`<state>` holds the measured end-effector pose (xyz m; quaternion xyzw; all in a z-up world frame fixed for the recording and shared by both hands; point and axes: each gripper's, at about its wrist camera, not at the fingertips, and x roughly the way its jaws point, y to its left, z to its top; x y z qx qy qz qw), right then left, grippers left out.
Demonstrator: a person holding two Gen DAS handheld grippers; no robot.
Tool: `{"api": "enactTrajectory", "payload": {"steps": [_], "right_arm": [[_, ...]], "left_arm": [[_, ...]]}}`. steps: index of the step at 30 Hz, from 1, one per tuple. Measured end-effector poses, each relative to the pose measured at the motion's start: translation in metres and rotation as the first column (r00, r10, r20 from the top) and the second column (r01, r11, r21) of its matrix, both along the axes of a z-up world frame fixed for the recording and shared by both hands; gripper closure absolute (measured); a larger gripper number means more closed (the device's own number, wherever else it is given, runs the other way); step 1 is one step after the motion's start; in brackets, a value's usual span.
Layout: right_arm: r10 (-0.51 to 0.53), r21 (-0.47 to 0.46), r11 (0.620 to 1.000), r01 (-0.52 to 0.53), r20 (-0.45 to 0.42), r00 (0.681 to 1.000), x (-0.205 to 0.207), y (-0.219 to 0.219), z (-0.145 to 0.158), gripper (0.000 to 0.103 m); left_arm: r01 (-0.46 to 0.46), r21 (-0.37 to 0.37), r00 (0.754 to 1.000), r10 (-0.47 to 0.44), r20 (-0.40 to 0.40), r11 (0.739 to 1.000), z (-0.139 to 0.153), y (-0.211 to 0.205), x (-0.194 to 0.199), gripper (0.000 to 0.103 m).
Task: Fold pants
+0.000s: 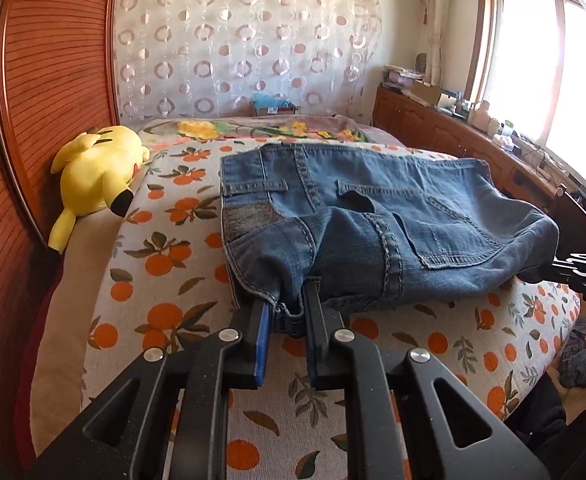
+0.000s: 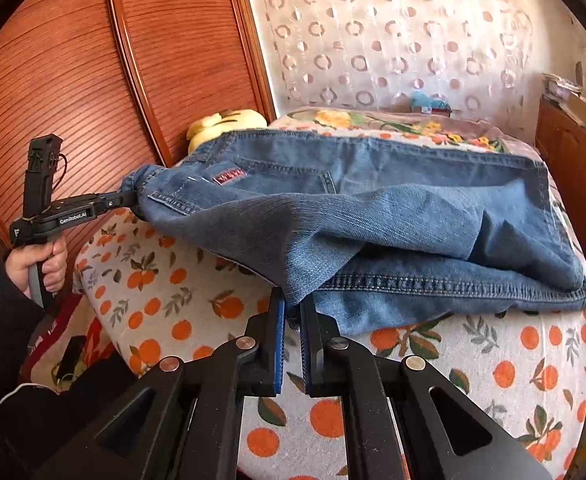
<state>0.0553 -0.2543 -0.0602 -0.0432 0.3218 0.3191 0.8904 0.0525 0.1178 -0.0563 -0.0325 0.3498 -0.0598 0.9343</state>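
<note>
1. The left gripper (image 1: 287,304), nearest the left wrist camera, has its blue-padded fingers (image 1: 261,320) pinched on a bunched denim corner of the jeans (image 1: 373,220); the cloth sits between the jaws, which stand only a little apart
2. The right gripper (image 2: 291,312) is clamped nearly closed on another denim corner at the near edge of the bed (image 2: 493,360)
3. In the right wrist view the left gripper is seen from the side, held by a hand (image 2: 49,264) in a dark sleeve, its tips gripping the jeans just off the bed's left edge
4. The jeans lie folded across the middle of the bed, on the orange-fruit print cover, the near fold lifted slightly between the two grippers
5. A yellow plush toy (image 1: 101,172) lies at the bed's left edge against the wooden headboard (image 1: 53,100)
6. A flowered blanket (image 1: 253,128) covers the far end of the bed, under a curtain with ring patterns (image 1: 233,40)
</note>
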Motion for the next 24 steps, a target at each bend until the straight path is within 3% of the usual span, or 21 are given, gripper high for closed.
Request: {"api": "enactTrajectory", "payload": {"steps": [5,8,11,13,16,24], "right_arm": [[-0.046,0.019,0.999,0.046,-0.009,0.999,0.005,-0.025,0.004,0.092],[-0.115,0.022,0.993,0.115,0.012,0.993,0.005,-0.051,0.01,0.091],[-0.199,0.015,0.98,0.199,0.028,0.98,0.01,-0.079,0.012,0.082],[-0.254,0.005,0.967,0.254,0.037,0.966,0.014,-0.098,0.012,0.076],[-0.33,-0.008,0.944,0.331,0.051,0.943,0.023,-0.121,0.012,0.069],[-0.426,-0.051,0.901,0.43,0.065,0.902,0.053,-0.152,0.011,0.064]], "left_arm": [[-0.019,0.017,1.0,0.019,-0.002,1.0,0.002,0.002,-0.004,0.068],[-0.033,0.029,0.999,0.032,0.029,0.999,0.009,0.004,-0.009,0.054],[-0.036,0.021,0.997,0.034,0.068,0.999,0.022,0.003,-0.011,0.045],[-0.031,0.015,0.996,0.029,0.089,0.999,0.029,0.0,-0.01,0.023],[0.007,0.016,0.993,-0.008,0.117,1.0,0.04,-0.012,-0.003,0.023],[0.1,0.053,0.983,-0.107,0.152,0.994,0.05,-0.067,0.031,0.023]]}}
